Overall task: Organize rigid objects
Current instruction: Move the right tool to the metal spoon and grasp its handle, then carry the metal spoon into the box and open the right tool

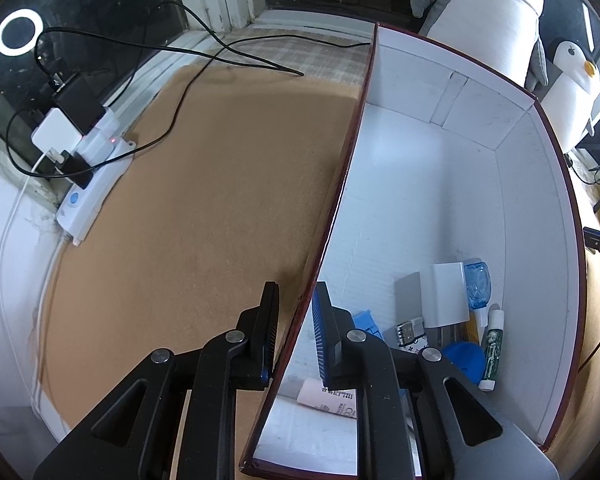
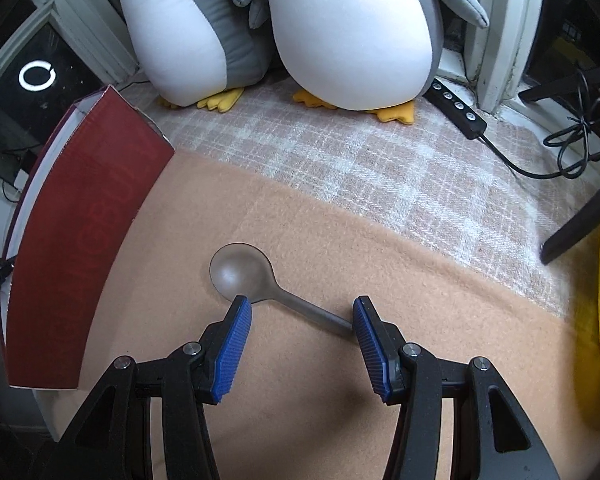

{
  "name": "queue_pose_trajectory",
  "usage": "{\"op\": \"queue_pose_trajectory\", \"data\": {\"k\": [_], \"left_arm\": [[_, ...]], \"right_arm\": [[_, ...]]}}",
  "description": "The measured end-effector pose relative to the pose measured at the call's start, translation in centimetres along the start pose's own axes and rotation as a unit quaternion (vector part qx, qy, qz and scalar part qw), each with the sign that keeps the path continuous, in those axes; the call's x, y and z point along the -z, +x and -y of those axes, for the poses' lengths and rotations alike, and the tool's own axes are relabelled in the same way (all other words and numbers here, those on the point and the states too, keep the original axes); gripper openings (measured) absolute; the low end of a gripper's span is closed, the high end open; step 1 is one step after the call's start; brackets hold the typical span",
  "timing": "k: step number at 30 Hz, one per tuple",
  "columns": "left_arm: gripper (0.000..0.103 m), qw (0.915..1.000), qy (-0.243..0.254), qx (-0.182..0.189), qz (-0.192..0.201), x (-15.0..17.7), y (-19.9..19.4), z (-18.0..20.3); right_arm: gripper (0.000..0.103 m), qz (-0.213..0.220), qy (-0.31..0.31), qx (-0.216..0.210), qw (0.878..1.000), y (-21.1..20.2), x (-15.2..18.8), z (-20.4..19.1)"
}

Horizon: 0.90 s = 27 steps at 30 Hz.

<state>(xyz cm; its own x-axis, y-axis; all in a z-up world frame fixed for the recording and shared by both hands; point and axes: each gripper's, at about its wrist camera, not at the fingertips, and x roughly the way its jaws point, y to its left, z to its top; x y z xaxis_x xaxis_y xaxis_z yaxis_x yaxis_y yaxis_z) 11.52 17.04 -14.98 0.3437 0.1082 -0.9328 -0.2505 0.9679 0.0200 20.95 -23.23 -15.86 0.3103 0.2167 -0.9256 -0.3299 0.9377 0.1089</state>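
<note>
The left gripper (image 1: 294, 300) straddles the thin red-edged wall of one white-lined cardboard box (image 1: 440, 184), jaws narrowly apart, no visible pad contact. One smooth, translucent grey spoon (image 2: 256, 280) with a round bowl lies flat on the fuzzy tan blanket (image 2: 420, 300), right of the box. The right gripper (image 2: 302, 312), its ribbed blue pads moderately apart, hovers over the handle, gripping nothing.

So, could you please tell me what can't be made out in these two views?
- Left wrist view: the left gripper straddles the box wall; whether it pinches the wall is unclear.
- Left wrist view: the white tube is half hidden by a gripper finger, its print too small to read.
- Right wrist view: the spoon handle's end is hidden behind the right gripper.
</note>
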Motion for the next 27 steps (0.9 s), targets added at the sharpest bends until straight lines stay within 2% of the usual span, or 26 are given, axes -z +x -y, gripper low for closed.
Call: {"op": "queue_pose_trajectory", "data": {"k": [4,5,11,13,22,27], "left_arm": [[0.015,1.0000,0.000,0.001,0.000,0.0,0.0,0.0],[0.015,1.0000,0.000,0.001,-0.001,0.0,0.0,0.0],[0.015,1.0000,0.000,0.002,-0.002,0.0,0.1,0.0],[0.015,1.0000,0.000,0.003,-0.001,0.0,0.1,0.0],[0.015,0.9999,-0.002,0.010,0.001,0.2,0.0,-0.3],[0.015,0.9999,-0.005,0.014,0.003,0.4,-0.1,-0.4]], "right_arm": [[0.049,-0.026,-0.026,0.005,0.999,1.0,0.1,-0.7],[0.049,-0.044,-0.044,-0.016,0.998,1.1,0.1,-1.1],[0.034,-0.060,-0.104,0.040,0.992,1.6,0.6,-3.6],[0.020,-0.065,-0.103,0.042,0.992,1.7,0.4,-3.9],[0.008,-0.072,-0.113,0.053,0.990,2.1,0.5,-5.8],[0.007,-0.064,-0.098,0.052,0.992,2.0,1.9,-6.8]]}}
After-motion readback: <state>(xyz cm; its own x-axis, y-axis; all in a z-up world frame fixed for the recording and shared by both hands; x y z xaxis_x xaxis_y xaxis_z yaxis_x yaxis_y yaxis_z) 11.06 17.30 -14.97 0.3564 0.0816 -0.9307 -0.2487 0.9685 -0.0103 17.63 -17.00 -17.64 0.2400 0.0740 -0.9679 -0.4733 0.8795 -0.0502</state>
